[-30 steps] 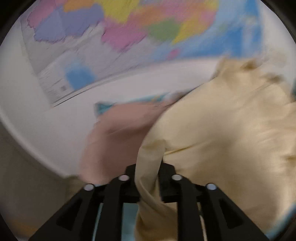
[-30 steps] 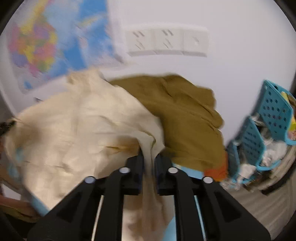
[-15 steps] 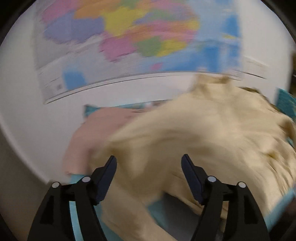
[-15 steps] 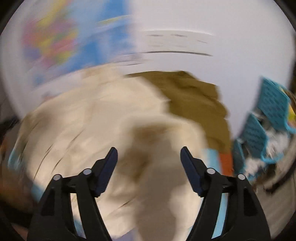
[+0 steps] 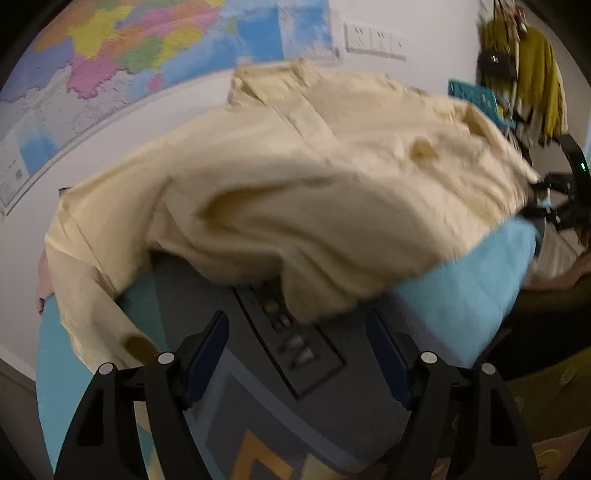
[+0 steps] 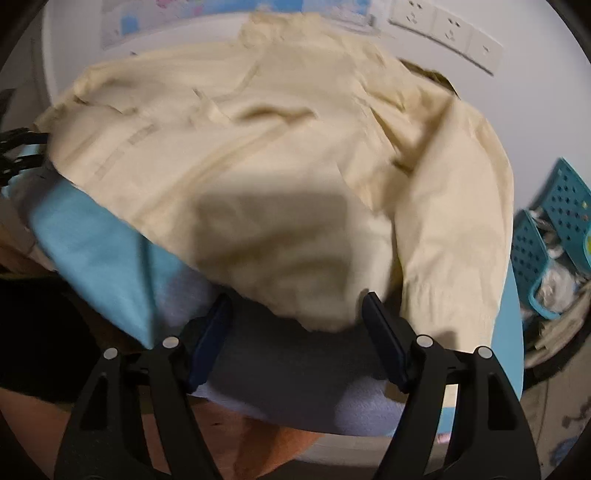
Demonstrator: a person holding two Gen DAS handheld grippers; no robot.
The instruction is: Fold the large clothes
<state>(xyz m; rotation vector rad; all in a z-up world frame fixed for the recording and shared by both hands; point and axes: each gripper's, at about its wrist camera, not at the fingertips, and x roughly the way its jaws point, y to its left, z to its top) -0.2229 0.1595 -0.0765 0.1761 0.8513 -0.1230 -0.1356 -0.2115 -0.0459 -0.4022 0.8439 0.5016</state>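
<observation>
A large cream-yellow shirt (image 5: pixel 314 177) lies spread and rumpled over a light blue table (image 5: pixel 465 295), collar toward the wall. It also fills the right wrist view (image 6: pixel 258 166), one sleeve hanging down the right side. My left gripper (image 5: pixel 297 354) is open and empty, just short of the shirt's near hem. My right gripper (image 6: pixel 297 339) is open and empty, its jaws on either side of the hem's near edge. The right gripper also shows at the far right of the left wrist view (image 5: pixel 554 199).
A dark grey patterned cloth (image 5: pixel 295 387) lies under the shirt on the table. A map (image 5: pixel 129 55) and wall sockets (image 6: pixel 447 29) are on the wall behind. A blue perforated basket (image 6: pixel 554 236) stands to the right. An olive-brown garment (image 6: pixel 439 79) peeks out behind the shirt.
Both grippers were shut on the cream shirt one second ago. They have opened and let it go, and it now lies spread on the table.
</observation>
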